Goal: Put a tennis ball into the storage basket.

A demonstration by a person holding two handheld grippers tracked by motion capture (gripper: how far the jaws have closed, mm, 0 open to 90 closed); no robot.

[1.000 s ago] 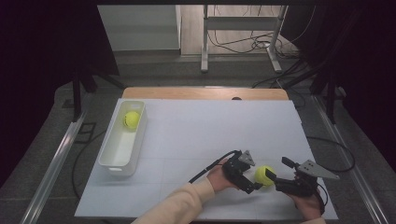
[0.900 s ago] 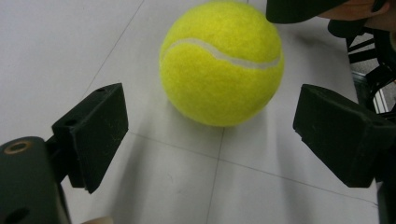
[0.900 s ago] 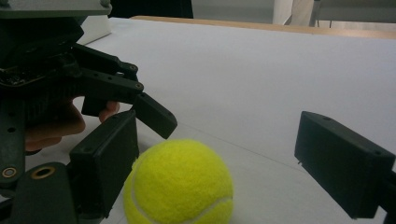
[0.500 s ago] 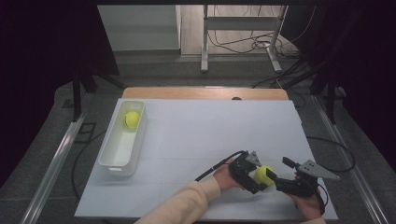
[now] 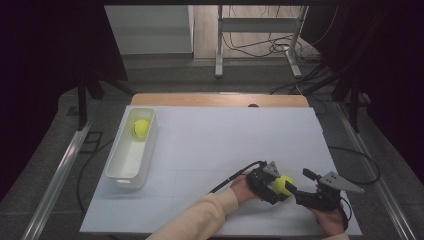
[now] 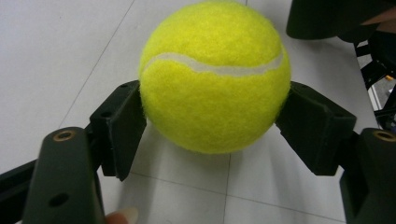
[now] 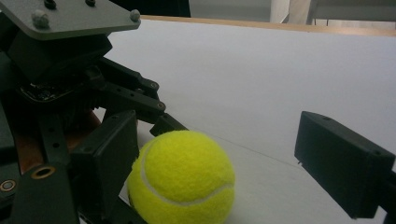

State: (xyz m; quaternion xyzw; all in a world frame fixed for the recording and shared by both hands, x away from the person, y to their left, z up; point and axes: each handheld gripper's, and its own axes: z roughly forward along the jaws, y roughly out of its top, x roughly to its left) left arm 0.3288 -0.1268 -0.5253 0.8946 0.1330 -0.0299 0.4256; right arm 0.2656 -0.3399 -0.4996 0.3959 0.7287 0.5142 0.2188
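A yellow tennis ball (image 5: 283, 185) sits low at the front right of the white table top (image 5: 225, 140). My left gripper (image 5: 276, 185) comes at it from the left and is shut on the ball (image 6: 215, 74), one pad pressed to each side. My right gripper (image 5: 299, 193) faces it from the right and stands open. In the right gripper view the ball (image 7: 182, 179) lies against the left jaw of the right gripper (image 7: 224, 158), while the other jaw is well clear of it. The left gripper (image 7: 74, 70) shows there at the upper left.
A white bin (image 5: 129, 165) stands at the table's left with a second tennis ball (image 5: 141, 128) in its far end. A cable (image 5: 235, 176) trails left from my left gripper. The table's front edge is close below both hands.
My left gripper has moved right onto the ball and its jaws now press it. The ball and the right gripper have barely shifted.
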